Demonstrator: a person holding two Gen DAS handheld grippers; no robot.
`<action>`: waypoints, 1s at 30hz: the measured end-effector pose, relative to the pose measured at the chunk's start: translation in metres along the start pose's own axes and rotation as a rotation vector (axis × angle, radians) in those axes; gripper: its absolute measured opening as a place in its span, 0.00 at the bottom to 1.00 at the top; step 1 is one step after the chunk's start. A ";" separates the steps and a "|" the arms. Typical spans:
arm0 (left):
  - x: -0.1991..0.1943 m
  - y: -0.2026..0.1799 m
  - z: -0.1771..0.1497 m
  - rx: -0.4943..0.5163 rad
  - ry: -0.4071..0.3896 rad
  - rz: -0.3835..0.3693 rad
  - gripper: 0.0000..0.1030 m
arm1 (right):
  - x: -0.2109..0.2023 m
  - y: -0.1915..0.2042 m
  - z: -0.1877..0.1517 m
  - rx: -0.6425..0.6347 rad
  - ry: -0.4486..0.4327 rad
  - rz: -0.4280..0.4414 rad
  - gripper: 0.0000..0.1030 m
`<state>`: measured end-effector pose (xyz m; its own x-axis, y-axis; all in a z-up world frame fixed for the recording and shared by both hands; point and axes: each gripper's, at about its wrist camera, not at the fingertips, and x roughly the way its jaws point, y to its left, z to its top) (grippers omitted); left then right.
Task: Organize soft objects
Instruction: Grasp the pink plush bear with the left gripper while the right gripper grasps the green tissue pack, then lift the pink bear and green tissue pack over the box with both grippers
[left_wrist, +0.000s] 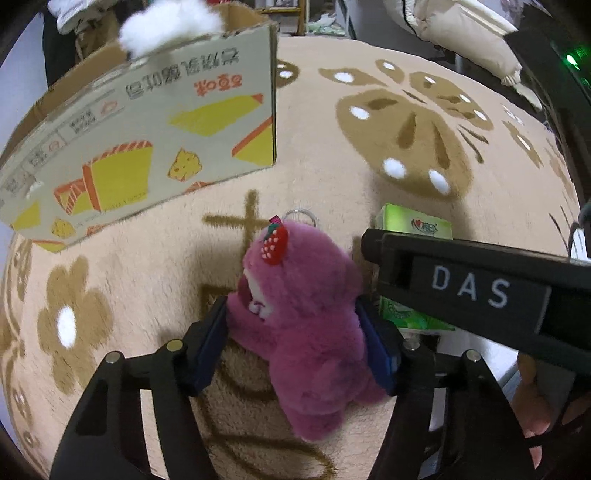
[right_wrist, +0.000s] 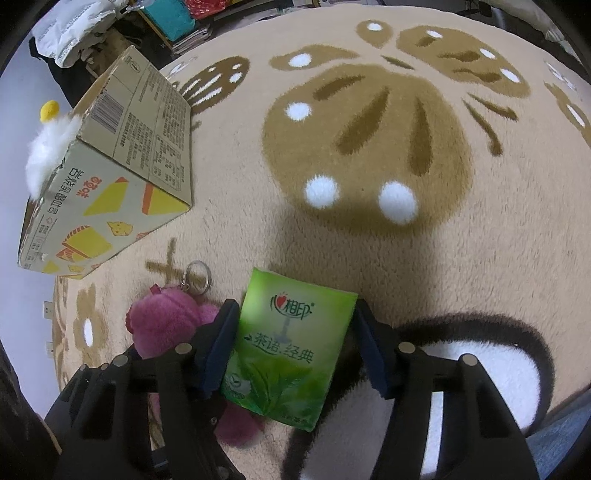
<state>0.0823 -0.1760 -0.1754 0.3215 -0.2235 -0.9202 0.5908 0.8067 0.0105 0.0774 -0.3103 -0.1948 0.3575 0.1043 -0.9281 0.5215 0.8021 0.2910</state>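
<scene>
On the rug (right_wrist: 480, 258), the bear (left_wrist: 306, 325) lies just beside the tissue pack (right_wrist: 288, 347), at its nine o'clock. The box (left_wrist: 140, 147) stands at eleven o'clock, well apart.

1. A beige plush rug (right_wrist: 480, 258) covers the floor, with brown mushroom and flower patterns and white dots.
2. At far left, a pale wall (right_wrist: 22, 92) shows beyond the rug's edge.
3. At the far side, stacked colourful items (right_wrist: 177, 22) stand in clutter.
4. At far right, a cream padded cushion (left_wrist: 461, 33) lies.
5. A small green light (left_wrist: 571, 59) glows at far right.
</scene>
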 end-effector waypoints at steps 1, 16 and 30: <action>-0.001 0.000 0.000 0.005 -0.004 0.005 0.64 | 0.000 0.001 0.000 -0.001 -0.003 -0.002 0.62; -0.016 0.021 0.003 -0.059 -0.047 0.070 0.63 | -0.008 0.006 -0.001 -0.017 -0.044 0.012 0.58; -0.052 0.052 0.008 -0.168 -0.170 0.187 0.63 | -0.028 0.011 0.000 -0.044 -0.120 0.053 0.57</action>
<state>0.1016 -0.1269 -0.1239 0.5406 -0.1398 -0.8296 0.3839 0.9184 0.0954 0.0729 -0.3038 -0.1657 0.4751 0.0778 -0.8765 0.4661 0.8226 0.3257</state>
